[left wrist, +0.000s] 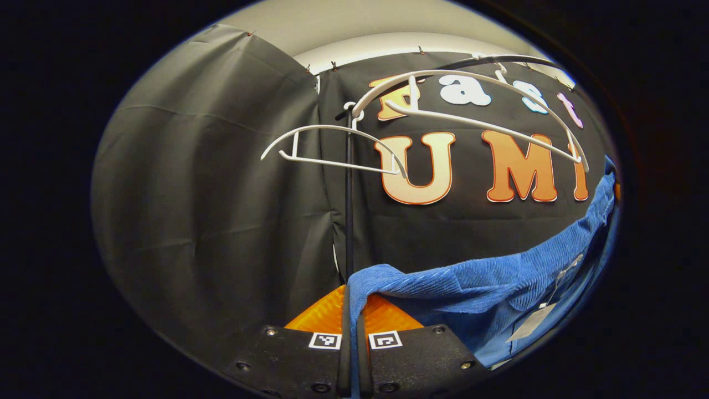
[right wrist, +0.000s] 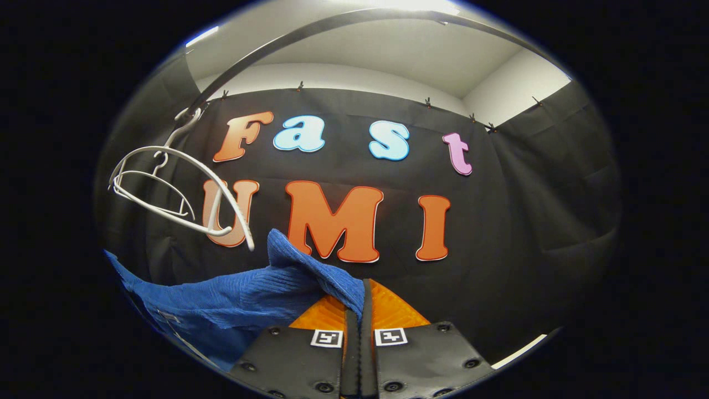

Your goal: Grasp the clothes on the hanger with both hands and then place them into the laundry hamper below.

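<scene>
we see the blue garment (left wrist: 487, 282) as a soft, ribbed, corduroy-like cloth, its fine ridges running along the fabric, with a pale tag (left wrist: 532, 321) hanging from it on a thin string. it is off the hangers and stretched between the two grippers, below the hangers and in front of the black cloth wall (left wrist: 221, 221).

in the left gripper view, one corner of the garment folds over and drops down into the narrow slit of the left gripper (left wrist: 352, 332), whose jaws are closed together on the cloth. from there the fabric runs away to the right and upward as a long, sagging band.

in the right gripper view, a bunched, peaked fold of the garment (right wrist: 260, 299) comes in from the left and tucks into the right gripper (right wrist: 359, 327), whose jaws are likewise pressed together on it. the long axis of the cloth lies from one gripper to the other, roughly level with a slack dip.

above, two thin white hangers (left wrist: 338, 149) of curved plastic hang bare, hooked on a dark, slim rail (right wrist: 343, 22) that arcs overhead. a dark upright pole (left wrist: 349, 221) stands below the hooks. beyond the cloth wall we see a plain pale ceiling (right wrist: 399, 50).
</scene>
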